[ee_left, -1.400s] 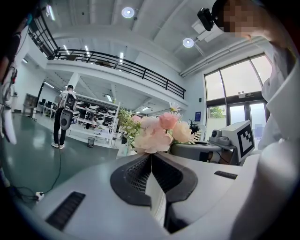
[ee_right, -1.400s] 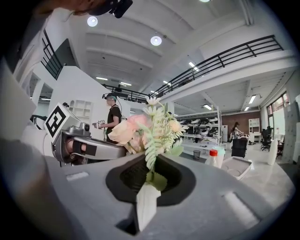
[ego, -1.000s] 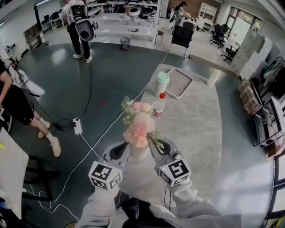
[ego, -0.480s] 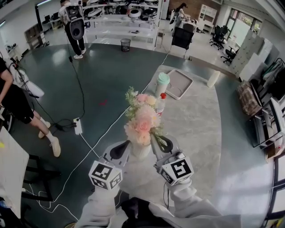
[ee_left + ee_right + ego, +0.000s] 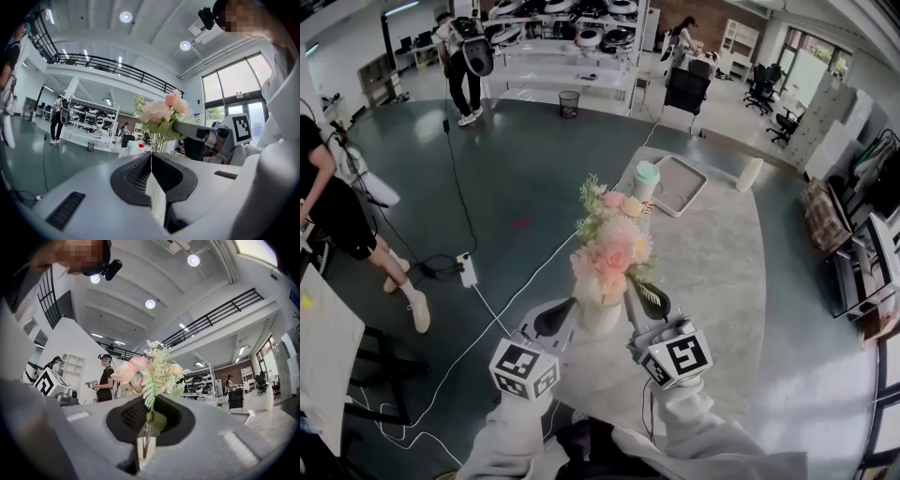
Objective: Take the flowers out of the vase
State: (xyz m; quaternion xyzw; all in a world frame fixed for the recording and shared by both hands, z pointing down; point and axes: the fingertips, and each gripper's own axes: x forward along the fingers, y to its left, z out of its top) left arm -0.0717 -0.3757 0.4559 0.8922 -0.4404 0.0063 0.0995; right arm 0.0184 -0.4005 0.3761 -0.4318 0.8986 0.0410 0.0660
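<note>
A bunch of pink flowers with green leaves stands above a white vase on the grey stone table. My right gripper is shut on the stems just above the vase's mouth. In the right gripper view the stems run between the pads, with the vase below them. My left gripper is at the vase's left side. Its pads are closed on a thin white edge, which looks like the vase's wall. The stems' lower ends are hidden.
Farther along the table stand a mint-lidded cup, a grey tray and a white roll. A power strip and cables lie on the floor at the left. A person stands at the left, and another stands far off.
My right gripper has risen and tilted upward, lifting the bunch of flowers higher above the vase. The left gripper and the vase have stayed in place.
</note>
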